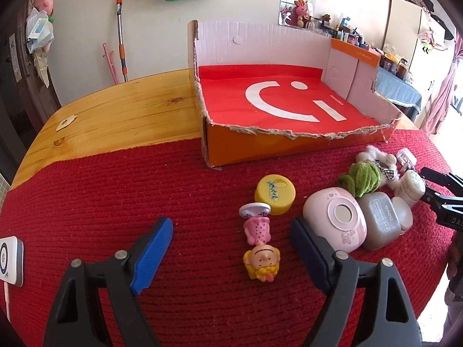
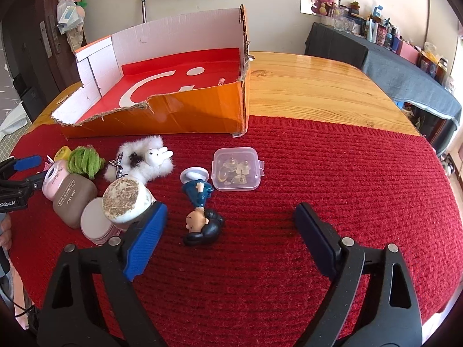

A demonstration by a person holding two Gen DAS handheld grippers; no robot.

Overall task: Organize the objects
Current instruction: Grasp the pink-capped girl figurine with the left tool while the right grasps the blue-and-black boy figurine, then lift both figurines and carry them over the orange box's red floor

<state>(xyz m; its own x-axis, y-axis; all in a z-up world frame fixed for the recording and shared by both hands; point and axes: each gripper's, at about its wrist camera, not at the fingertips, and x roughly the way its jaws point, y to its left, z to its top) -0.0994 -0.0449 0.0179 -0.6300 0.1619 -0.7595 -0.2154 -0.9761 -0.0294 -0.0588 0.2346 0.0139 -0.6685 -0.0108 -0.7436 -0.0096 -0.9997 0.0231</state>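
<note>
Figurines are lying between both sets of pads, so you are lining up two pickups at once. In the left wrist view the left claw is standing well open around the pink doll, which is lying at lower centre on the red mat, head toward the camera; neither pad is touching it. The doll is sitting nearer the dark pad at right, so you are better off shifting toward the right of the frame to centre it. Mind the pink camera just beside that pad, and the yellow cap touching the doll's base.

In the right wrist view the right claw is also gaping wide and gripping nothing. The blue doll is lying at centre, closer to the blue pad at left; slide left to centre it. The jar is crowding that blue pad, so you are risking a nudge there. The clear case is just beyond the doll's base.

The box is waiting at upper centre on the surface, apparently empty, probably the destination.

Both claws are pointing steeply downward and forward, each doll lying lengthwise along the pads.
</note>
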